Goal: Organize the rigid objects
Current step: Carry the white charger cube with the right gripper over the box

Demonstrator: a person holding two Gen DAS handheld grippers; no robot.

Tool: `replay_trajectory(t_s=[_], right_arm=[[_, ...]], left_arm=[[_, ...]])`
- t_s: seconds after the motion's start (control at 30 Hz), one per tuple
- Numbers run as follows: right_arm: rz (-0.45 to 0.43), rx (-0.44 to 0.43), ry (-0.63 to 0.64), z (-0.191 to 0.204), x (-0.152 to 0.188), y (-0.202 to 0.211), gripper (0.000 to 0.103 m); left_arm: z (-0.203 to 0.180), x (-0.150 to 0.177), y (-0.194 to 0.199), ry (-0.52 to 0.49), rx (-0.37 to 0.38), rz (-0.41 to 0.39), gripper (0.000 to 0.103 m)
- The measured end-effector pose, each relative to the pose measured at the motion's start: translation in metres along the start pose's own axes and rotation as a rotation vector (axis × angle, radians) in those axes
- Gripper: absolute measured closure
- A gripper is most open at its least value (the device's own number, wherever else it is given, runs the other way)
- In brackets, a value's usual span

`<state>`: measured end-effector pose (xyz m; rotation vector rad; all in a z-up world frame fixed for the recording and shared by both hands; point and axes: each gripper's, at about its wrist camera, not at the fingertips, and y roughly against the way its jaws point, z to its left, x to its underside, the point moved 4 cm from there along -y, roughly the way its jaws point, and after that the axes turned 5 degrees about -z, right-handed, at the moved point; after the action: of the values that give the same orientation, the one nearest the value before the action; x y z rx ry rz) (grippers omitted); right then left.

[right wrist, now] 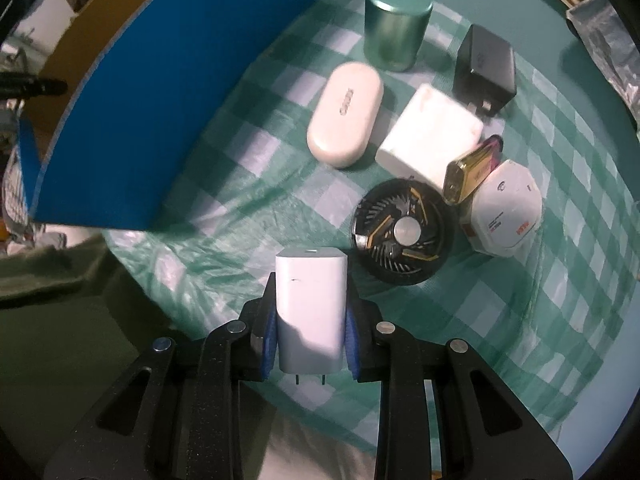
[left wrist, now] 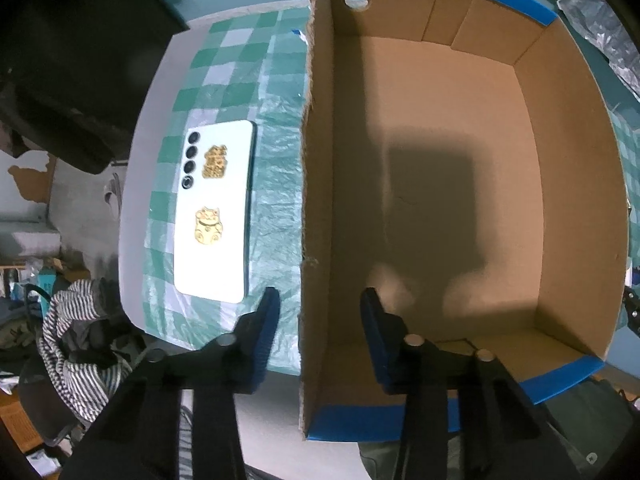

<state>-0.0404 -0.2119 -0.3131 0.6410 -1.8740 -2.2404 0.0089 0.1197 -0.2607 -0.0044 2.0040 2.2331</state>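
My left gripper [left wrist: 318,300] points straight down over the left wall of an open cardboard box [left wrist: 440,184] with blue rims. One finger hangs outside the wall and one inside, with a gap on both sides; the jaws are open. The box floor is bare. A white phone [left wrist: 216,216] with gold cat stickers lies face down on the checked cloth left of the box. My right gripper [right wrist: 310,292] is shut on a white plug charger [right wrist: 310,300], prongs toward the camera, above the cloth. The box's blue outer wall [right wrist: 160,100] stands to its left.
On the green checked cloth [right wrist: 240,184] lie a round black fan [right wrist: 402,232], a white oval case [right wrist: 346,116], a white square charger [right wrist: 430,136], a black charger [right wrist: 486,64], a green tin [right wrist: 396,32], a small gold item [right wrist: 472,172] and a white octagonal plug [right wrist: 504,212].
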Motion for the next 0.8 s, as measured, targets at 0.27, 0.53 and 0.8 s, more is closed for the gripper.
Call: replay_trajectory(t_s=[0.27, 0.53, 0.8], right_arm=[[-0.039, -0.019, -0.049, -0.002, -0.033, 0.021, 0.076], [-0.071, -0.026, -0.065, -0.001, -0.063, 0.037, 0.076], [-0.118, -0.025, -0.025, 0.005, -0.103, 0.064, 0.076]], left_arm=[[0.0, 0.005, -0.006, -0.011, 0.022, 0.036, 0.087], [0.004, 0.006, -0.009, -0.014, 0.038, 0.045, 0.092], [0.004, 0.008, -0.011, -0.03, 0.052, 0.049, 0.093]])
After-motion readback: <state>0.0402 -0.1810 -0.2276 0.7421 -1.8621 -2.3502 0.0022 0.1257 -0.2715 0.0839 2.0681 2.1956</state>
